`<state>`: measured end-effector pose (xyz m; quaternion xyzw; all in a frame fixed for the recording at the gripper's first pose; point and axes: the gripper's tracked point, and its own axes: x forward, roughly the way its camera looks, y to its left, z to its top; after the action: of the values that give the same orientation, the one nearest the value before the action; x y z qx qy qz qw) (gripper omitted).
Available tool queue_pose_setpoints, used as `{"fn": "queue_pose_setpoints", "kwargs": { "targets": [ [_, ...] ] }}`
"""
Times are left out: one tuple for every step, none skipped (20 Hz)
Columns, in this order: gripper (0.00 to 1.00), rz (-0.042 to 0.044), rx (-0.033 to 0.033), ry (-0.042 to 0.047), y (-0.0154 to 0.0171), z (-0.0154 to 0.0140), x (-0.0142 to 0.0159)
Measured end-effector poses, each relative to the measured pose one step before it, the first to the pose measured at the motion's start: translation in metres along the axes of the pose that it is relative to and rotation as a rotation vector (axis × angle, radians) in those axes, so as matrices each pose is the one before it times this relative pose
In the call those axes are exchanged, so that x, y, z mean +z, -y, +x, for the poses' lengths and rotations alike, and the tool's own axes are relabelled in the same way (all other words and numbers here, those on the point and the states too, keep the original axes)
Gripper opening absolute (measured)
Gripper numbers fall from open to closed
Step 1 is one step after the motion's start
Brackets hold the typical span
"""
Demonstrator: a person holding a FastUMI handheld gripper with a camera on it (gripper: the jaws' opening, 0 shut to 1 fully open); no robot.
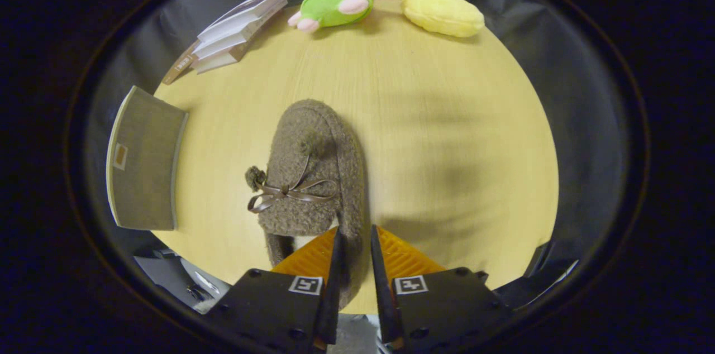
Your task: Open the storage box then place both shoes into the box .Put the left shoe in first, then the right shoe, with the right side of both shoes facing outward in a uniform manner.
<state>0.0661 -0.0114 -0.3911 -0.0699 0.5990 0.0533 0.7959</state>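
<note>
shoe: brown moccasin-type slipper, lying on the table sole down, toe pointing away from the gripper, heel end toward it. upper of curly, boucle-like fleece, matted and nubbly all over. rounded toe, raised seam running around the vamp. thin, smooth, leather-like lace tied in a flat bow across the vamp, loose ends trailing to the left. two small fuzzy pompoms of the same fleece noted: one on the vamp past the bow, one hanging off the left side beside the bow. pale lining glimpsed at the opening near the heel.

gripper: fingers drawn close together, with the right-hand wall of the shoe's collar caught in the narrow gap between them. both fingers appear to press on that fleece edge; taken as clamped on the shoe.

table: round-looking in this view, pale yellow wood-grain surface, smooth and matt, soft shadows across the right half.

storage box: left of the shoe, apart from it, at the table's left edge. flat grey-brown panel with a cloth-like finish, paler rim, small light tag on its face. open or shut: cannot tell.

beyond the shoe, along the far edge: stack of books, pale covers, fanned and leaning; green plush toy with pink patches, soft and rounded; yellow plush toy, oval, ribbed surface. all three well apart from the shoe.
</note>
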Motion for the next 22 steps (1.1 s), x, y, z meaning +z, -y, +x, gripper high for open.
{"fn": "queue_pose_setpoints", "kwargs": {
  "targets": [
    [0.24, -0.01064, 0.00276, -0.00819, 0.00239, 0.00456, 0.00056],
    [0.24, -0.00817, 0.00101, -0.00557, -0.00046, 0.00169, -0.00150],
    [0.24, -0.01039, 0.00265, -0.00656, -0.00096, 0.00199, -0.00031],
    [0.24, -0.00677, -0.00042, -0.00539, 0.00103, 0.00053, -0.00120],
    [0.25, 0.00241, -0.00011, -0.00417, -0.00091, 0.00074, -0.00002],
    [0.25, 0.00152, -0.00471, -0.00296, -0.00070, 0.00090, -0.00089],
    [0.17, -0.00285, 0.00004, -0.00372, 0.00061, -0.00123, 0.00078],
    [0.17, -0.00009, -0.00157, -0.00129, 0.00017, 0.00016, -0.00091],
    [0.17, 0.01065, 0.00239, -0.00746, 0.00015, -0.00055, 0.00014],
    [0.14, 0.04512, 0.00404, -0.00247, -0.00083, 0.00009, 0.00092],
    [0.10, 0.06613, 0.01373, -0.01423, -0.00004, -0.00138, -0.00156],
    [0.07, 0.08381, 0.03196, -0.00478, -0.00209, 0.00054, 0.00013],
    [0.03, 0.06528, 0.04151, -0.00657, -0.00233, -0.00347, -0.00161],
    [0.04, 0.05300, 0.03395, -0.00161, -0.00004, -0.00233, -0.00221],
    [0.04, 0.04027, 0.02643, 0.00187, -0.00084, -0.00174, -0.00154],
    [0.04, 0.02903, 0.02169, 0.00372, -0.00256, -0.00075, -0.00009],
    [0.04, 0.02522, 0.01904, 0.00411, -0.00335, -0.00211, -0.00081],
    [0.04, 0.02055, 0.02303, 0.00457, -0.00315, 0.00118, 0.00076],
    [0.04, 0.01221, 0.02244, 0.00791, -0.00590, -0.00229, 0.00066],
    [0.04, 0.00557, 0.02294, 0.00973, -0.00832, -0.00609, -0.00131],
    [0.04, 0.00615, 0.02179, 0.00757, -0.00919, -0.00600, -0.00156],
    [0.03, 0.00521, 0.02349, 0.00833, -0.01066, -0.00674, -0.00121]
  ]
}}
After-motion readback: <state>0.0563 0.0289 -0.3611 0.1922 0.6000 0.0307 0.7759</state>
